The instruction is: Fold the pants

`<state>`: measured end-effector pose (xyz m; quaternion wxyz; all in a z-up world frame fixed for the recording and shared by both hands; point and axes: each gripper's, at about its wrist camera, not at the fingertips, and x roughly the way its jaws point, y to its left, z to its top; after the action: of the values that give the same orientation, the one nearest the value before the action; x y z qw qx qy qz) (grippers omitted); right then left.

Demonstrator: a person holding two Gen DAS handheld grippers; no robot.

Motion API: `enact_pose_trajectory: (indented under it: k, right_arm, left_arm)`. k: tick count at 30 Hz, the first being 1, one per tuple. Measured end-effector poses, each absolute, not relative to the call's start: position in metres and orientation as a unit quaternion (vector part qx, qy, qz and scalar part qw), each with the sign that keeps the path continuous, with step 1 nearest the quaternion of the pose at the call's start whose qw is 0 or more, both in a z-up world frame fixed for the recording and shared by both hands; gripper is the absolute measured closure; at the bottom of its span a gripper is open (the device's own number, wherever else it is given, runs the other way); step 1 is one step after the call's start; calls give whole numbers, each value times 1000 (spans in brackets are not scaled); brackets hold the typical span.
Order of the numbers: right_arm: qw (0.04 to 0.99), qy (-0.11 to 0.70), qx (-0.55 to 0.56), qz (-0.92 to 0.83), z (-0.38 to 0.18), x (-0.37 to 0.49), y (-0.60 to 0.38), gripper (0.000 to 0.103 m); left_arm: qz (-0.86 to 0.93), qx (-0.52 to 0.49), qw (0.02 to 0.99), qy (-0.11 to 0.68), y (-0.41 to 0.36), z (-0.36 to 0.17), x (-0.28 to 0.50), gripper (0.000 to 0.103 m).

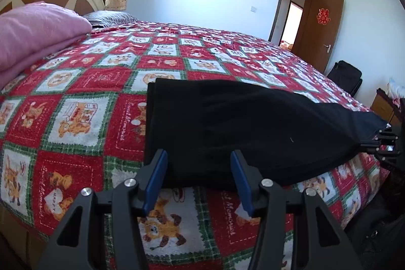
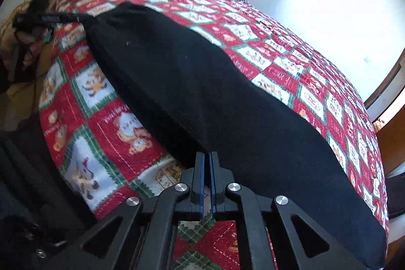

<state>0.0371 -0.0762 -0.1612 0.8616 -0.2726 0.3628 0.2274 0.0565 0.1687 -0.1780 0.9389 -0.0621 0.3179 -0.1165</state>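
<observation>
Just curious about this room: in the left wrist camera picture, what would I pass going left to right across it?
Pink folded blanket → black pants on the patterned bedspread → the right gripper pinching the pants' far end; behind, the brown door.

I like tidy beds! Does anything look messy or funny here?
Nothing looks broken or spilled. The black pants just aren't flat yet: the right gripper pinches one edge, so it is bunched there, while the left gripper is open at the near edge.

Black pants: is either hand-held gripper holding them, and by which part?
The right hand-held gripper pinches the black pants at their near edge; the left hand-held gripper is open, holding nothing.
</observation>
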Motion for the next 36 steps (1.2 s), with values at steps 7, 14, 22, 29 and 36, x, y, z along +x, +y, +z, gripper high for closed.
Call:
enact_pose_trajectory:
  k: [7,14,22,29,36]
  right_arm:
    - [860,368,-271,227,-161,29,-81,101]
    - [843,394,-287,225,-184,37,-77,100]
    - [820,422,-288,260,-164,47,-80,100]
    - [853,442,-44,275,-115,147,-92,26]
    - [830,489,84,256,-141,247,-50,42]
  left_arm:
    - [-143,-88,939,299,172,-163,49,48]
    - [-154,-82,941,290,158,-153,51,48]
    - [-203,-51,931,300,108,-160,71,43]
    - [-215,-4,915,341,89,-184,61,42]
    - [-223,-17,913,341,95,-186,58,42]
